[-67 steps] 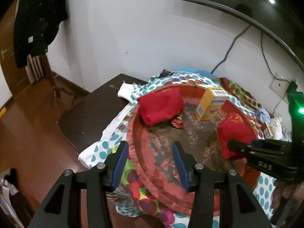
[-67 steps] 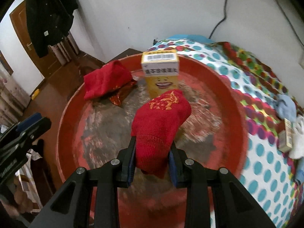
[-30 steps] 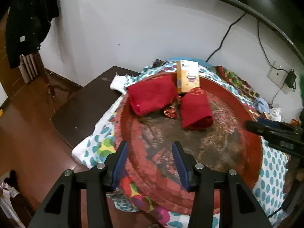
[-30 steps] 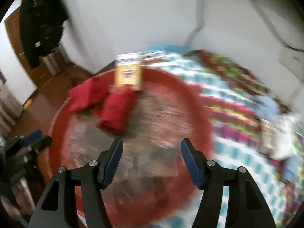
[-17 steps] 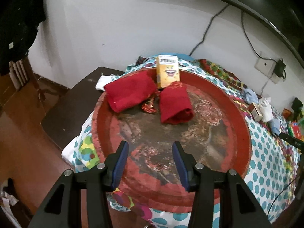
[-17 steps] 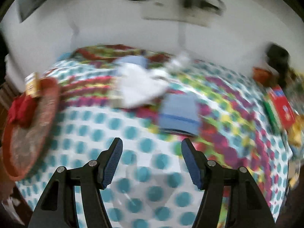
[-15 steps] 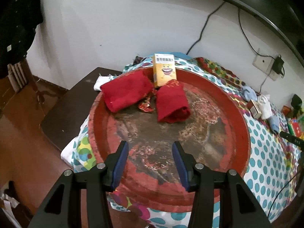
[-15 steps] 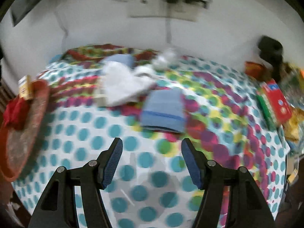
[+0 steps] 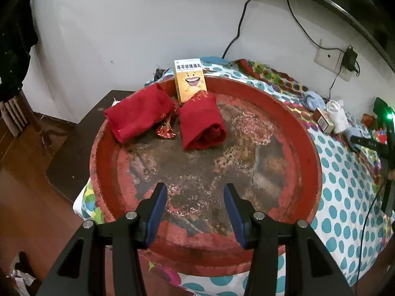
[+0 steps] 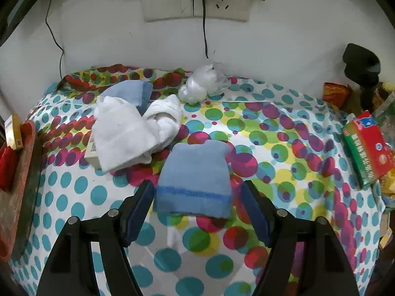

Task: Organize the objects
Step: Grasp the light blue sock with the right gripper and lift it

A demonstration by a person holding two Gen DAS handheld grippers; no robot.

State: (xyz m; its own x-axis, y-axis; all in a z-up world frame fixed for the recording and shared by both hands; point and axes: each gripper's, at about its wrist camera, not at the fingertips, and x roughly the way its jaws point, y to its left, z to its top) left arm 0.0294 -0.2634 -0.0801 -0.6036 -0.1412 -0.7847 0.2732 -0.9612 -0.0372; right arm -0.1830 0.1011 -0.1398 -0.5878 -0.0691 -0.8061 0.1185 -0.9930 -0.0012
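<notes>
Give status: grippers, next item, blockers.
Left gripper open, empty, over the red tray. Right gripper open, jaws just widened, flanking the folded blue cloth, not gripping. White cloths close beside it; approach clear.

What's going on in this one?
A person with a gripper in each hand is sorting things into a red tray. Two red cloths and a yellow box already lie in it. The right gripper, empty, its jaws just opened wider, is lined up on a folded blue cloth on the dotted tablecloth, not yet gripping. The left gripper hangs open and empty over the tray.
</notes>
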